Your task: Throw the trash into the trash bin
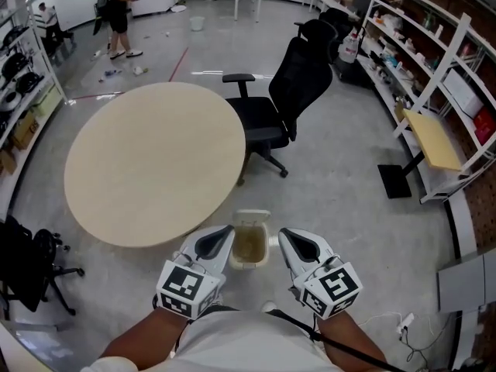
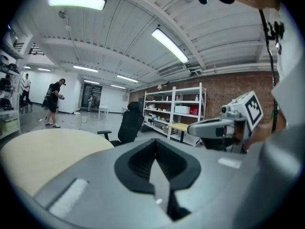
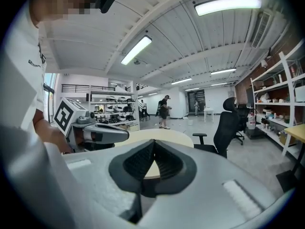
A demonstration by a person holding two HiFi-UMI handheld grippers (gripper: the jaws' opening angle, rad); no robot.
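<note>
Count: one trash bin (image 1: 250, 241), two grippers, one round table (image 1: 155, 161), one black office chair (image 1: 283, 99) at the table's 2 o'clock. Bin stands upright on the floor at the table's 6 o'clock, mouth up, long axis 12-to-6. Left gripper (image 1: 223, 232) at the bin's 8 o'clock, right gripper (image 1: 285, 235) at 4 o'clock; side by side, pointing to 12; both sets of jaws closed, empty.

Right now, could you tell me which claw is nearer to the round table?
The left. The left claw hangs by the near edge of the table, left of the bin; the right claw is across the bin, farther from the table.
</note>
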